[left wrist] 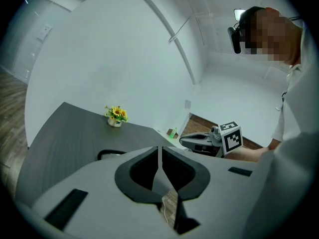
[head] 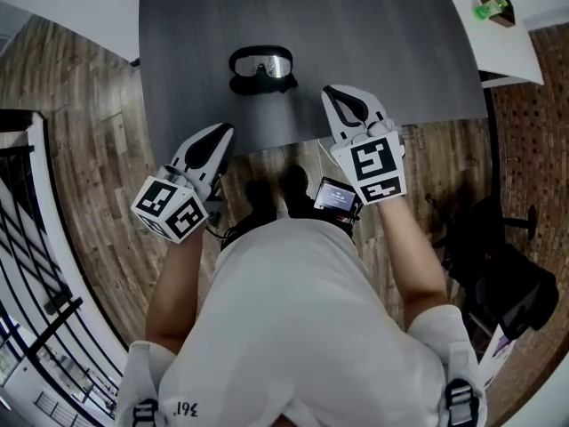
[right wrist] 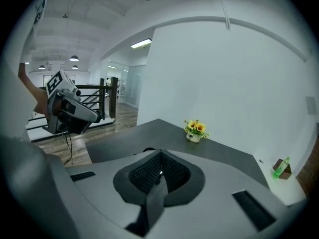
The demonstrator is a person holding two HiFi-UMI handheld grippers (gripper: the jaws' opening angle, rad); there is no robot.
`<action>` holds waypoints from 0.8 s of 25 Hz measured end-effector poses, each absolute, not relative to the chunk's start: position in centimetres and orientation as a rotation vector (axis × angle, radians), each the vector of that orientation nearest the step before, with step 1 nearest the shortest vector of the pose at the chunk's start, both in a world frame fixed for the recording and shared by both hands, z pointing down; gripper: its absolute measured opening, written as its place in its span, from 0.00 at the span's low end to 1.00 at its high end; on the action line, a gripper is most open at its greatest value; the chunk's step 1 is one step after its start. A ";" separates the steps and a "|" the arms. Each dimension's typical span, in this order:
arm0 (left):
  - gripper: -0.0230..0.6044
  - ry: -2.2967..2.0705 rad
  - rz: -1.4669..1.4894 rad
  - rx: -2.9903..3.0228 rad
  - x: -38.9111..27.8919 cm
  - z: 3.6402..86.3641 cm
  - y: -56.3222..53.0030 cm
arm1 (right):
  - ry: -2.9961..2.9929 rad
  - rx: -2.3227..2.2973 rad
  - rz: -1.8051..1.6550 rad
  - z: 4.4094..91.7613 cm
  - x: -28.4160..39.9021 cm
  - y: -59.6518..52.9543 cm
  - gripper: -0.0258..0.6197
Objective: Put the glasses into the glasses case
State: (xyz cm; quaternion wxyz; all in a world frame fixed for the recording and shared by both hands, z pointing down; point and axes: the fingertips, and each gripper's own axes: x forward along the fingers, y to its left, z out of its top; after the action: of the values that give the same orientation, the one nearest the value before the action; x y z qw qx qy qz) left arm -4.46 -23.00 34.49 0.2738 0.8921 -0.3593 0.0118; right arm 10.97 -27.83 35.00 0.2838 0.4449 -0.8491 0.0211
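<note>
left tongs: my left gripper (left wrist: pixel 159 149) has its jaws pressed together, nothing between them.
right tongs: my right gripper (right wrist: pixel 160 154) has its jaws pressed together too, empty.
where they are: both hang over the near edge of the dark grey table (head: pixel 187 52), left one lower and tilted inward, right one further over the top.
glasses: glasses (head: pixel 262 63) lie flat on the table, beyond and between my two grippers, apart from both.
next to glasses: a dark piece (head: pixel 263 85) touches their near side; can't tell if it is the case.
in the way: only bare table top between my jaws and the glasses.
around: wood floor (head: pixel 84 123), black railing (head: pixel 36 238) on my left, black chair (head: pixel 511 278) on my right, white counter (head: pixel 498 38) with a green bottle (head: pixel 491 8) beside the table's far right corner.
on me: small lit screen (head: pixel 336 196) at my waist, just under the right gripper.
only in gripper views: a little pot of yellow flowers (right wrist: pixel 194 130) at the table's far edge against the white wall; ceiling lamps (right wrist: pixel 74 59) over the railing side.
only in head view: the full glasses; the left gripper view catches just a dark rim above its jaw housing.
</note>
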 end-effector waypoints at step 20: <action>0.09 -0.952 0.019 2.369 -3.9 32.9 -17.7 | -2.405 1.324 0.230 32.1 13.0 -21.8 0.06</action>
State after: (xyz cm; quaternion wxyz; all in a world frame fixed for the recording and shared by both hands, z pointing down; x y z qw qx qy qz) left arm -3.92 -17.67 32.89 0.2901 0.8879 -0.3569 0.0072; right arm 12.97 -21.84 32.06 0.1922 0.4715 -0.8568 0.0818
